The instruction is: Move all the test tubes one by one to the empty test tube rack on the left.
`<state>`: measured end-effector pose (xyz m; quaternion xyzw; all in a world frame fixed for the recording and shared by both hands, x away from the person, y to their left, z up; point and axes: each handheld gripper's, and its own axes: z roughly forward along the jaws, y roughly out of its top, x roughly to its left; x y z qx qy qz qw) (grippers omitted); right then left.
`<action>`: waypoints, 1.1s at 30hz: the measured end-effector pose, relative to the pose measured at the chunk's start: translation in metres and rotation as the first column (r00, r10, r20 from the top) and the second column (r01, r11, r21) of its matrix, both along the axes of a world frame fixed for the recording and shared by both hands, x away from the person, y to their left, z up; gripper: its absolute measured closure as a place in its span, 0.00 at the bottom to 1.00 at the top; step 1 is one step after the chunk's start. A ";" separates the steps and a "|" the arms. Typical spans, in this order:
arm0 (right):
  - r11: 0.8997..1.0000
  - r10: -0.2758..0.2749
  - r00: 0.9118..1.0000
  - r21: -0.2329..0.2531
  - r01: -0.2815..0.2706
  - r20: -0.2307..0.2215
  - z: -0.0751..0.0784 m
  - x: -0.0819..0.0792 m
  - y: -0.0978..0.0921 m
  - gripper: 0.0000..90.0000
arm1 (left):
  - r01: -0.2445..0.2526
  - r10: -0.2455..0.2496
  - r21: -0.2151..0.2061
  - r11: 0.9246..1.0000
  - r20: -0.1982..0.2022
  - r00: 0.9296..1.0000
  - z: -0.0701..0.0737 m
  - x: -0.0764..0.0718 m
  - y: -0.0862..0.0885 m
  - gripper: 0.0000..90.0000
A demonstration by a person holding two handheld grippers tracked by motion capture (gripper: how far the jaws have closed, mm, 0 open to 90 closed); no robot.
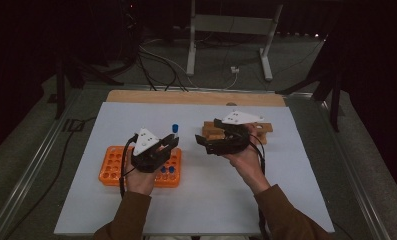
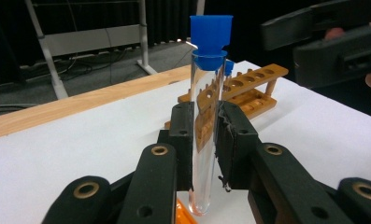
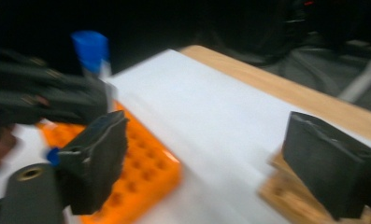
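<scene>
Left tool (image 2: 204,135) is clamped on a clear test tube (image 2: 203,140) with a blue cap (image 2: 211,35), held upright above the near end of the orange rack (image 1: 113,167), while the right tool (image 1: 213,142) waits with its jaws wide apart and nothing between them, over the wooden rack (image 1: 263,127) on the white table (image 1: 206,200). The step in hand looks like a handover or a transfer toward the wooden rack; to do it well, I would keep the tube vertical and bring the right tool's jaws square to the glass above or below the left tool's grip, closing gently before the left lets go, since smooth glass may slip or tilt. Around it, in largest-to-smallest order, stand the orange rack, the wooden rack, then the blue-capped tubes (image 1: 167,170) seated at the orange rack's near right corner. Those caps and the wooden rack's top bar are what a low pass could catch.
</scene>
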<state>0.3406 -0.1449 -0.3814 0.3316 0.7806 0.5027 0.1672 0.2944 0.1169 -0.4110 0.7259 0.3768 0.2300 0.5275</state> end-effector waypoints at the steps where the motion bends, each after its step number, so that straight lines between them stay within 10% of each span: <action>1: 1.000 -0.012 1.000 -0.014 0.012 0.007 -0.001 -0.001 -0.002 0.10 | -0.004 0.004 -0.003 1.000 0.000 1.000 0.000 0.000 0.002 0.87; 33: 0.987 -0.161 0.987 0.016 0.161 -0.017 -0.038 -0.019 -0.084 0.00 | -0.064 0.064 -0.063 0.996 0.002 0.998 -0.011 -0.024 0.060 0.87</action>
